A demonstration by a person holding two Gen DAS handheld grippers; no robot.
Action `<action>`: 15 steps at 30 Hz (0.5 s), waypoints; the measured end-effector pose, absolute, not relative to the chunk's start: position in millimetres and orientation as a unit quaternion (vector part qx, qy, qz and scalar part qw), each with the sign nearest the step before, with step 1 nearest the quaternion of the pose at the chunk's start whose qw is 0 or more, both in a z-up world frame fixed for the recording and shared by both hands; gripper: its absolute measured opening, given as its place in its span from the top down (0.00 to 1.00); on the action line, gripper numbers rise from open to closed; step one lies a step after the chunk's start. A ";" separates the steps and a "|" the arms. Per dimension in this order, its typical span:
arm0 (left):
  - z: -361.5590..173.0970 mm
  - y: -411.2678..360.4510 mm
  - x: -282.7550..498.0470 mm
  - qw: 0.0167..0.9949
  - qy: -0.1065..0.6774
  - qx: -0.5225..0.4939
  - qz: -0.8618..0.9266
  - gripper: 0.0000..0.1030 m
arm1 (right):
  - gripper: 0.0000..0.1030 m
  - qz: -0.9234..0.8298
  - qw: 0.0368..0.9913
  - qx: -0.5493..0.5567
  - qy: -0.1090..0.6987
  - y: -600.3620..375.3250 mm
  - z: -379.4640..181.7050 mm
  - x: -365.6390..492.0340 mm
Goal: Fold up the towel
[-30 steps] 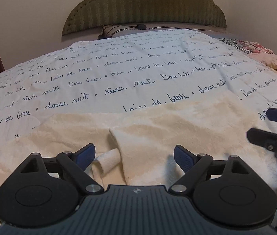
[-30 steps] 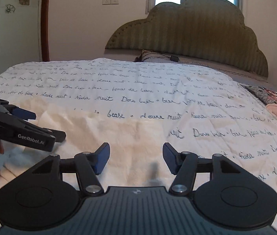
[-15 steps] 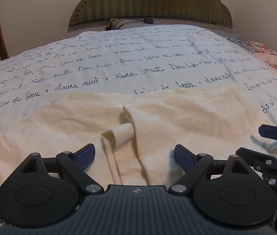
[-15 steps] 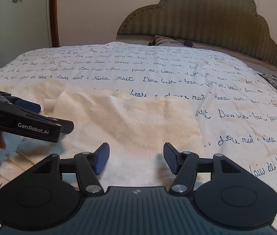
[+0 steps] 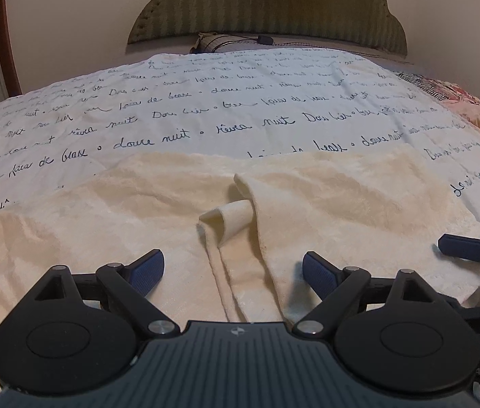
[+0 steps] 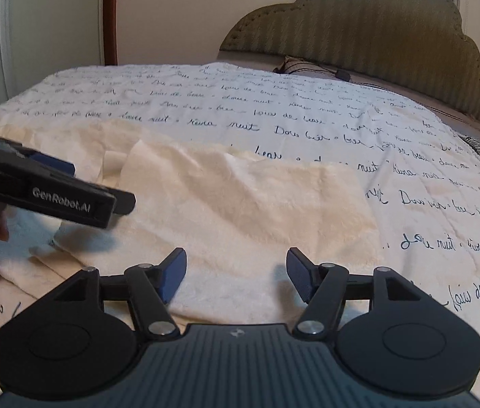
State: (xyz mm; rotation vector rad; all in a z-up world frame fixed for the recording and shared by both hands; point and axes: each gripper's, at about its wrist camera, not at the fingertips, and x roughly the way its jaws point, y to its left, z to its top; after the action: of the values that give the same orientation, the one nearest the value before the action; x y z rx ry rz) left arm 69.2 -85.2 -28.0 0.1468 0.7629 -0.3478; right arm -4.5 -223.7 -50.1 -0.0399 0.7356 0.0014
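Note:
A cream towel (image 5: 341, 210) lies on the bed, its right part folded over the left so a curled flap and seam run down the middle. My left gripper (image 5: 233, 268) hovers open just over that seam near the towel's front edge, nothing between its fingers. In the right wrist view the same towel (image 6: 256, 204) spreads ahead, and my right gripper (image 6: 236, 272) stands open above its near right part. The left gripper's fingers (image 6: 70, 197) show at the left of that view, with a hand behind them. The right gripper's blue fingertip (image 5: 467, 248) pokes in at the right edge.
The bed is covered by a white quilt (image 5: 206, 115) printed with dark script. A padded green headboard (image 5: 267, 6) and a pillow (image 5: 219, 42) sit at the far end. A floral pink cloth (image 5: 470, 108) lies at the right side. A wooden door frame (image 6: 109, 13) stands left.
Both grippers have drawn back toward the towel's near edge and dropped lower, so the towel fills more of each view. Both stay open. The towel's fold has not shifted.

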 end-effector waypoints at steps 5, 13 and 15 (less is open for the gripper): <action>-27.4 -68.0 64.9 0.913 0.370 0.063 -0.160 0.12 | 0.36 -0.007 0.931 -0.025 0.365 -220.6 -52.4 -5.9; -23.1 -26.6 60.6 0.921 0.367 0.044 -0.126 0.12 | 0.35 -0.007 0.940 -0.037 0.340 -200.3 -41.2 -6.5; -22.5 -15.3 59.9 0.922 0.367 0.038 -0.118 0.12 | 0.35 -0.002 0.938 -0.040 0.344 -193.7 -43.2 -3.1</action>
State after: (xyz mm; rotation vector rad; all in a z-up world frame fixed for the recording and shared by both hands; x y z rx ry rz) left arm 59.9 -15.3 -22.5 0.0775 0.7533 -0.2429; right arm -3.1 -193.7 -43.2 -0.0820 0.7023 -0.0041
